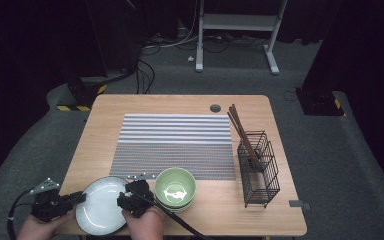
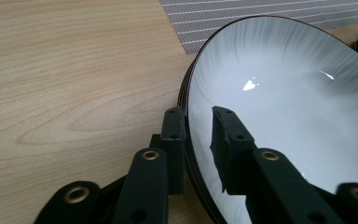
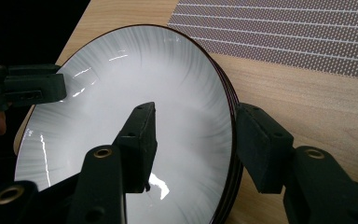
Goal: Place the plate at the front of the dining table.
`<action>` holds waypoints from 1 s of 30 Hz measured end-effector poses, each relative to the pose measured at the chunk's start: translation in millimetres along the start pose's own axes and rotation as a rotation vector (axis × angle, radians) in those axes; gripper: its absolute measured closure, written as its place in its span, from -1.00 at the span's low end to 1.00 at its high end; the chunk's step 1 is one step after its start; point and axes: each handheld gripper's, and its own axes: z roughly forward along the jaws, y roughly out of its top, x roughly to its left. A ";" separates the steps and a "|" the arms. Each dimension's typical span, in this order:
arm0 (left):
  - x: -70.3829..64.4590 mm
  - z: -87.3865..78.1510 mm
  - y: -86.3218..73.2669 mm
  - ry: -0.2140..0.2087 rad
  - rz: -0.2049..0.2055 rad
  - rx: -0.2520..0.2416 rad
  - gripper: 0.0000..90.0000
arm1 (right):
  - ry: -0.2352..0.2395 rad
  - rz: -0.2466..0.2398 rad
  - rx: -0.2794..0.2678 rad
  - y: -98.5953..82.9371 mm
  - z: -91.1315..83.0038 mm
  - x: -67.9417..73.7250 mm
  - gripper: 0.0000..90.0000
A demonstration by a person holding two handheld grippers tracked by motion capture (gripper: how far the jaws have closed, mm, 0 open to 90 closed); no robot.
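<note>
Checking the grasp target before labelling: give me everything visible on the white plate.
The white plate is round, glossy, ceramic-looking, with faint grey streaks radiating toward a thin dark rim. It appears to top a stack: several dark rims show beneath its edge. It sits at the near edge of the wooden table, beside the green bowls, just short of the striped mat. The left claw straddles its rim on one side, the right claw on the opposite side, jaws not yet closed.

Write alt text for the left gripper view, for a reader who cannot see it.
The left tool straddles the near rim of a white plate with a dark edge, one black jaw outside the rim and one over the glossy inside, with a gap open between them. The plate sits on a light wooden table, with a striped grey placemat beyond.
</note>
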 end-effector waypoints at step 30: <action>-5.2 -7.3 4.4 0.018 0.021 -0.071 1.00 | -0.029 -0.042 -0.040 -4.5 2.6 -0.4 0.44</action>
